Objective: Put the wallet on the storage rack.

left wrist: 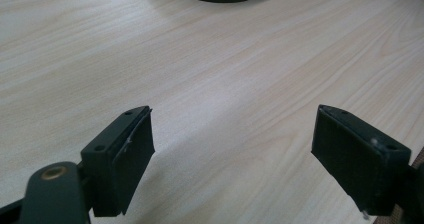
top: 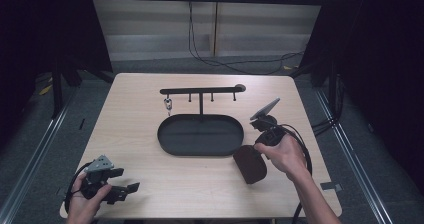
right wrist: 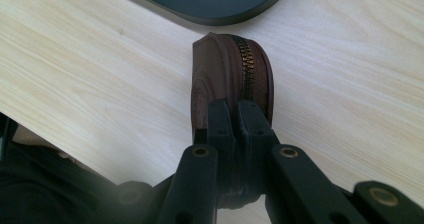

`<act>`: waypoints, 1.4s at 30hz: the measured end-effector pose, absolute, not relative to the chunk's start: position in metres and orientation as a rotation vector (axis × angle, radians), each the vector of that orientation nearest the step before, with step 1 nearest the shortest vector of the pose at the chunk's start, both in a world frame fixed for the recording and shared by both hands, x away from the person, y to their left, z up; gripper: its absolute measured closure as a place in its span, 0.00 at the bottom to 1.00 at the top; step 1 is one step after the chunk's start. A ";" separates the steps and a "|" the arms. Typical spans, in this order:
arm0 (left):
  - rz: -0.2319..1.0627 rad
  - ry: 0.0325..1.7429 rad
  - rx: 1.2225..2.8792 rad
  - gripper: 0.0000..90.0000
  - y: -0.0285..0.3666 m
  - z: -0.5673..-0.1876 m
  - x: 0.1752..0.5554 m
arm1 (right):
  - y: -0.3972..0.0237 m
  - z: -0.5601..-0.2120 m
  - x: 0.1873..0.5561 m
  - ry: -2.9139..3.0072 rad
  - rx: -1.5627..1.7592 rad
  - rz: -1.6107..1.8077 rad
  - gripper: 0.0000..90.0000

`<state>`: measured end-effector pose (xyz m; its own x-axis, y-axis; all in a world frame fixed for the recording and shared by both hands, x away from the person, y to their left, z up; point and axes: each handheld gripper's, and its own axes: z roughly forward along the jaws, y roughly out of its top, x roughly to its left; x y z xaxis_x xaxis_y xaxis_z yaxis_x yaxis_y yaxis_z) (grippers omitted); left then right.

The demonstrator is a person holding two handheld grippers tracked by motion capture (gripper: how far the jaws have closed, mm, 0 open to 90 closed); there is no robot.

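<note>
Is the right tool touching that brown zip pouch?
Touching. In the right gripper view, the right tool has its jaws shut on the brown zip pouch, no gap.

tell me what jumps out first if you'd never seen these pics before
The eye lands on the brown zippered pouch, pinched between the closed jaws of the right gripper near the table's right front, just off the rim of the black oval tray. That tray sits mid-table, with a post rising from it to a hook bar where one small metal piece dangles at the left. The left gripper rests open and empty at the front left corner.
</note>
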<state>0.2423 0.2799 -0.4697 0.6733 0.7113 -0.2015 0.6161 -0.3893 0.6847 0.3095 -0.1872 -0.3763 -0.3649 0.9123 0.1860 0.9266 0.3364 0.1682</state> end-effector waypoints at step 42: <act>0.163 1.017 2.122 0.19 0.280 -0.469 0.243 | -0.174 -0.333 0.377 -2.484 -1.905 -0.301 0.96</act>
